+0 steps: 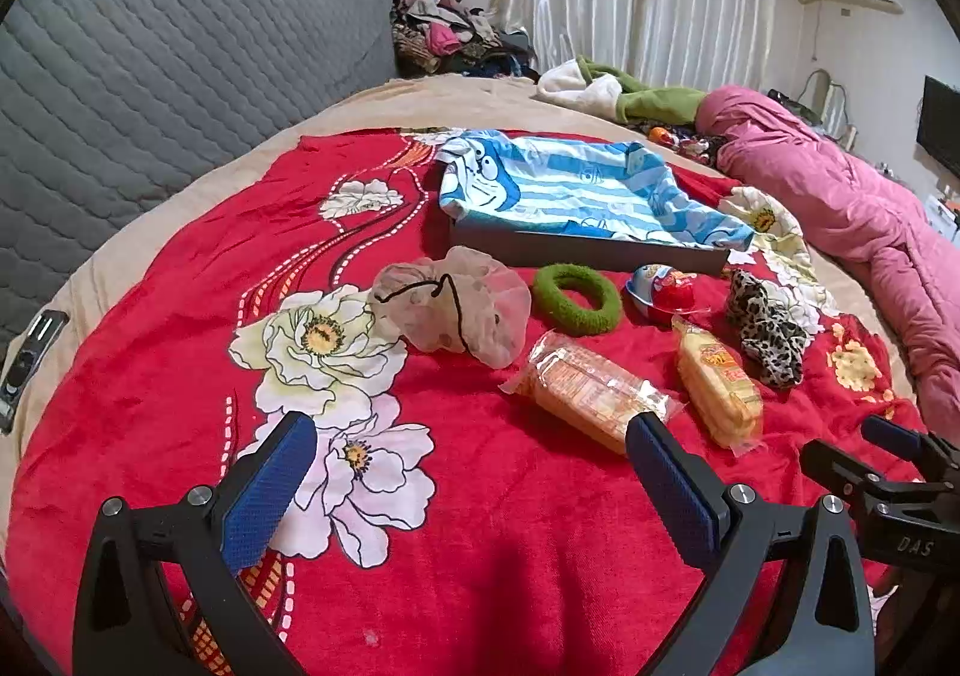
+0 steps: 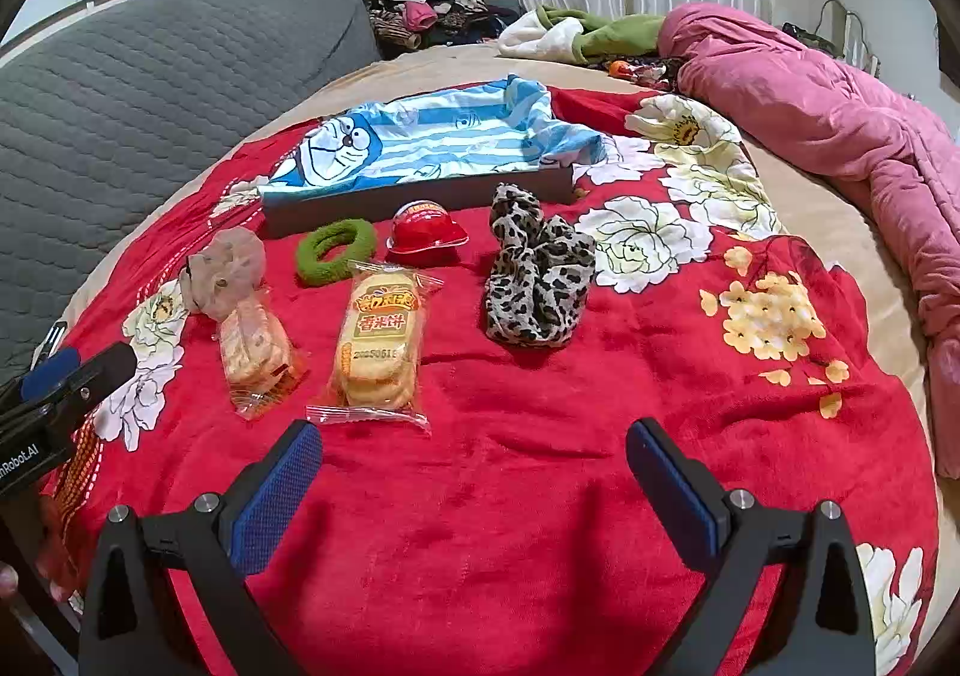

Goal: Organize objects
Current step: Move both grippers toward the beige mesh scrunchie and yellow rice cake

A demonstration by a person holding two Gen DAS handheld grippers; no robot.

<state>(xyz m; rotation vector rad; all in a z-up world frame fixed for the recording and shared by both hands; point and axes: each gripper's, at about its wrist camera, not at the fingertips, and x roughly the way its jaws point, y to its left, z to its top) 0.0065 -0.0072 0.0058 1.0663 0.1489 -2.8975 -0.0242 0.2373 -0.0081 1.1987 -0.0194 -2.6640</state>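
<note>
Red plush blanket (image 2: 540, 496) printed with pale peonies covers the bed, and on it a row of small goods waits before a shallow dark tray (image 2: 420, 202) lined with a blue-and-white striped cartoon cloth (image 2: 432, 135), upper centre of both frames. Both grippers hover low over the blanket at the bottom of their own views: the left gripper (image 1: 474, 472) and the right gripper (image 2: 474, 472) each have their blue-padded fingers spread wide, holding nothing.

Judging by the layout, sorting has not begun; nothing lies in the tray, and the step in hand looks like choosing a first item.

Nearest the right gripper, lower centre-left of its frame, lies a rice-cracker pack (image 2: 378, 340) with yellow label, long axis running almost straight away from the camera, label end toward the tray. Left of it sits a second cracker pack (image 2: 255, 352), clear-wrapped, also lengthwise up the frame. In the left view that pack lies just beyond the right-hand finger, angled from upper left to lower right.

Behind them, mid-frame, sit a sheer beige scrunchie (image 2: 225, 268), a green scrunchie (image 2: 336, 250), a red egg-shaped toy capsule (image 2: 426, 232) and a leopard-print scrunchie (image 2: 534, 280).

A next move likely calls for advancing and closing across a pack's narrow width, crosswise to its long axis, then lifting toward the tray.
</note>
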